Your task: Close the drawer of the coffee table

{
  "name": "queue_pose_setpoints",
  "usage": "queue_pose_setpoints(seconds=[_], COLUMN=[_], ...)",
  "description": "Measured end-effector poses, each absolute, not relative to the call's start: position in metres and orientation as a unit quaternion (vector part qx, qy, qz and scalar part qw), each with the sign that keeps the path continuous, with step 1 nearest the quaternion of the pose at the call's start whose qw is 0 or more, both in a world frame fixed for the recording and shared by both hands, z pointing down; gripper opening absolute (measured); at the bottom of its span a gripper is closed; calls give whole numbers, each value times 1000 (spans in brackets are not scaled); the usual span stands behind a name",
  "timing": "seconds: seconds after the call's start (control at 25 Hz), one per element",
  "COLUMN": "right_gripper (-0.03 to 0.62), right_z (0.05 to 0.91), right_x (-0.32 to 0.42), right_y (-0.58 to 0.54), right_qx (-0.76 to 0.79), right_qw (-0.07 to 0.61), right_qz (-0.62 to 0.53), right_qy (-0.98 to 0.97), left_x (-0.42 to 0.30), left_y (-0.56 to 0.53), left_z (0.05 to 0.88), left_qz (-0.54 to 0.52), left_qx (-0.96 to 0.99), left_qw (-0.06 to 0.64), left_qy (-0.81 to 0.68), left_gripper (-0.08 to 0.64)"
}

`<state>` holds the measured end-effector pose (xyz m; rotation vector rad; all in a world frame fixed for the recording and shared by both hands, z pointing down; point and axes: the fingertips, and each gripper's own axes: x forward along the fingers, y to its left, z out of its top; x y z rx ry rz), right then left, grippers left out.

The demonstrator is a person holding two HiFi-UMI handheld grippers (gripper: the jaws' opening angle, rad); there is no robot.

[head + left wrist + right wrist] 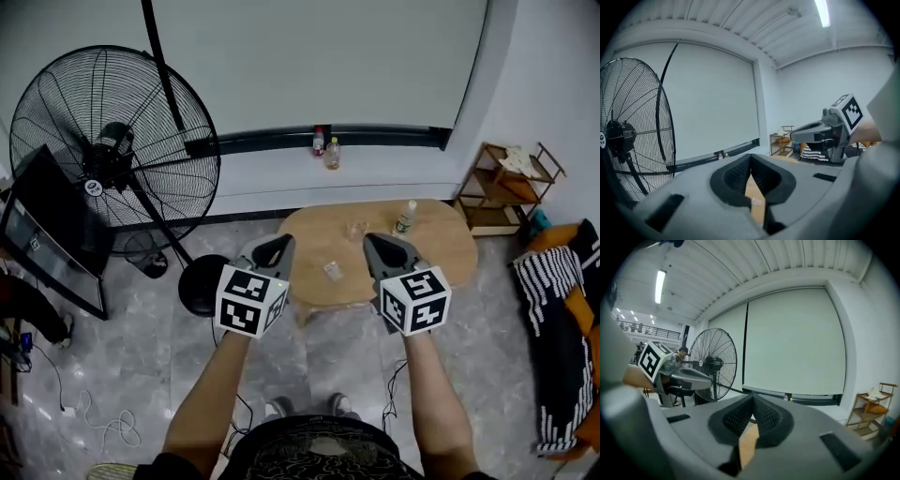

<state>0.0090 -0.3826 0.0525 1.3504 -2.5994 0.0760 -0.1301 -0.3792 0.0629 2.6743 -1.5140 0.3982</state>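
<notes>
**A:** What do we see, starting with the biggest thing?

**B:** We see the fan point(112, 150) standing on the floor at the left. To its right is the oval wooden coffee table point(441, 248), and a shelf point(506, 187) stands beyond its right end. Looking down from above, we cannot make out the drawer.

**A:** How are we holding our arms?

**B:** Both our forearms are stretched forward side by side, with the marker cubes toward us. The left gripper point(278, 242) shows at the surface's left end and the right gripper point(375, 241) before its middle. Both point ahead, tipped slightly down.

**A:** And the jaws?

**B:** In each gripper view we see the jaws together at the tips, with nothing clamped between them.

**A:** Anything smaller?

**B:** A bottle point(405, 217) stands upright near the far edge, toward the right end. A glass point(356, 230) stands near it on its left. A small packet point(332, 271) lies by the near edge, between our two grippers.
</notes>
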Motion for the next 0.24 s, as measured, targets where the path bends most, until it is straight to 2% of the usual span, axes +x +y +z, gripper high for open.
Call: queue_pose_setpoints(seconds=[0.24], right_gripper=[5], right_z=[51], right_x=[4], right_y=[-380], right_qx=[461], right_qw=[107], right_qz=[22], right_qy=[-881], left_x=[-137], left_y=[-376], left_z=[61], left_qz=[127], left_qx=[864], left_qw=[22], left_qy=[-486], left_gripper=[5])
